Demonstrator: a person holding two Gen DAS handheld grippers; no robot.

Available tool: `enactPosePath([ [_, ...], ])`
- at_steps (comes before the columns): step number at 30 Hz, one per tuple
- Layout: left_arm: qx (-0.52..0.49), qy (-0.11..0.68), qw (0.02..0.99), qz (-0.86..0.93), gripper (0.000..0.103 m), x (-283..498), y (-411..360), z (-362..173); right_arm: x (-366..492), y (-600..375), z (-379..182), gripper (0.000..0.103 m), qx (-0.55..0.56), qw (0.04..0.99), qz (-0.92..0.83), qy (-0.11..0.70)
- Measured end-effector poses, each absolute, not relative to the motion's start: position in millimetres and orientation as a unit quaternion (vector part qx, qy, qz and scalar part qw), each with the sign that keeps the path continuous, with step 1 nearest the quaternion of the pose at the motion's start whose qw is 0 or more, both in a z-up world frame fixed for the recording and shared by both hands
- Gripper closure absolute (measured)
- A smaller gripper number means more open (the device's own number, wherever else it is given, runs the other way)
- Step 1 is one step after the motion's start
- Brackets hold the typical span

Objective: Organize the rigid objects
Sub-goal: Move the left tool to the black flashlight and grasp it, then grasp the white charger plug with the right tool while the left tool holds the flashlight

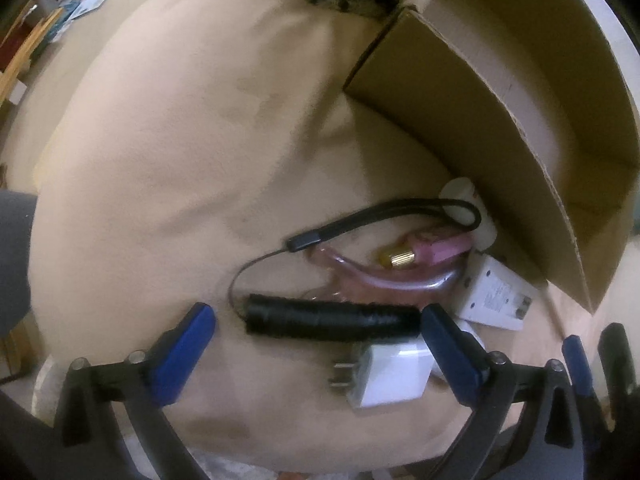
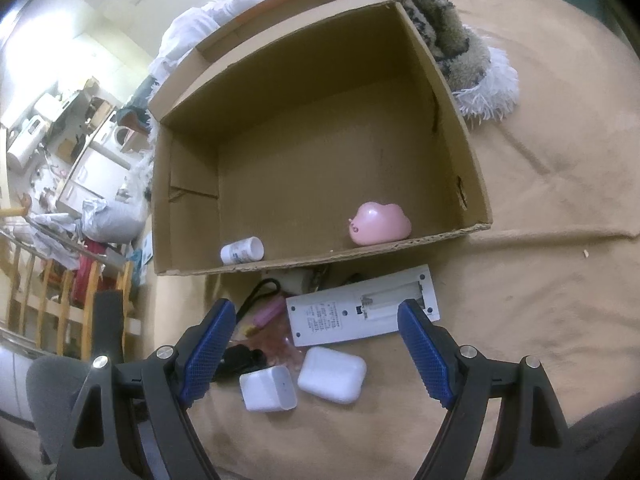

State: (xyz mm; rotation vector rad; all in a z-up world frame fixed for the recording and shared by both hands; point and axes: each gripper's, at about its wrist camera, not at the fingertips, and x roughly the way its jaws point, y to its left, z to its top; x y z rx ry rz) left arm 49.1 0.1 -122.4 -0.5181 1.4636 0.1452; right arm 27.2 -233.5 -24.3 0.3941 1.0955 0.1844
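Note:
A cardboard box (image 2: 476, 204) stands open on the tan cover, with a pink blob-shaped toy (image 2: 378, 225) and a small white bottle (image 2: 242, 251) inside. In front of it lie a white remote, battery bay open (image 2: 362, 310), a white earbud case (image 2: 332, 374), a white charger cube (image 2: 268, 389), a pink item (image 2: 266, 314) and a black flashlight with strap (image 1: 332, 318). My left gripper (image 1: 318, 348) is open, its fingers either side of the flashlight and the charger (image 1: 390, 376). My right gripper (image 2: 318, 350) is open above the charger and case.
The box flap (image 1: 460, 120) hangs over the white remote (image 1: 496, 298) in the left wrist view. A furry grey and white throw (image 2: 472, 64) lies behind the box. A grey chair (image 2: 52, 392) and wooden railing (image 2: 48, 288) stand left of the bed.

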Motion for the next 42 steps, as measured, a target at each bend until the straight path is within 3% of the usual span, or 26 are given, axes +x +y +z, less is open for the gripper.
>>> enactPosePath([
  [10, -0.19, 0.66, 0.723, 0.074, 0.001, 55, -23, -127, 27, -234, -25, 0.015, 0.186, 0.828, 0.088, 0.522],
  [13, -0.181, 0.658, 0.728, 0.063, 0.017, 57, -23, -123, 27, -233, -26, 0.015, 0.182, 0.828, 0.088, 0.524],
  [20, -0.139, 0.671, 0.727, 0.041, 0.017, 69, -23, -107, 27, -234, -26, 0.015, 0.181, 0.827, 0.088, 0.525],
  [30, -0.06, 0.621, 0.781, 0.02, 0.017, 69, 20, -33, 27, -229, -30, 0.015, 0.168, 0.826, 0.084, 0.531],
  [42, -0.05, 0.603, 0.795, 0.035, 0.017, 41, 49, -53, 18, -191, -48, 0.015, 0.13, 0.784, 0.155, 0.587],
])
